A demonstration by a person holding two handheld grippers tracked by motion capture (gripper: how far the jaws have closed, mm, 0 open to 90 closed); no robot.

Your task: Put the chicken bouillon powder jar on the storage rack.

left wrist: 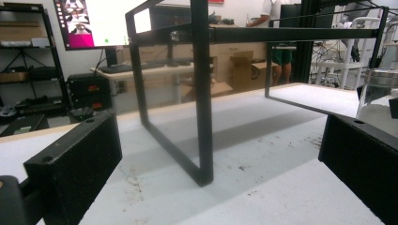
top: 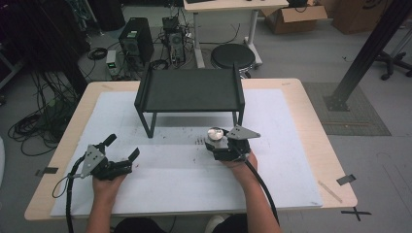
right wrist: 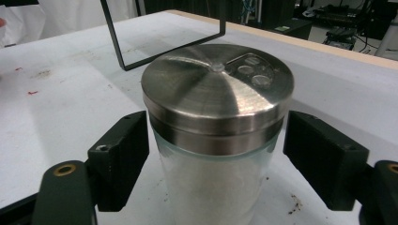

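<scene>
We have the right tool (right wrist: 213, 154) straddling the salt shaker (right wrist: 217, 117) near the black rack (top: 189, 92) – jaws half-closed, pads seemingly not yet pressing – ready to grip, while the left tool (top: 122, 151) waits wide open and empty.

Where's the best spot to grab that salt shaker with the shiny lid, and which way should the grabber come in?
Probably the round glass body of the salt shaker, just below its steel lid. It stands upright on the white mat, so come in level from the person's side, one jaw on each flank. The right gripper already straddles it this way. The lid is wider and slick, so pinching there may slip.
</scene>
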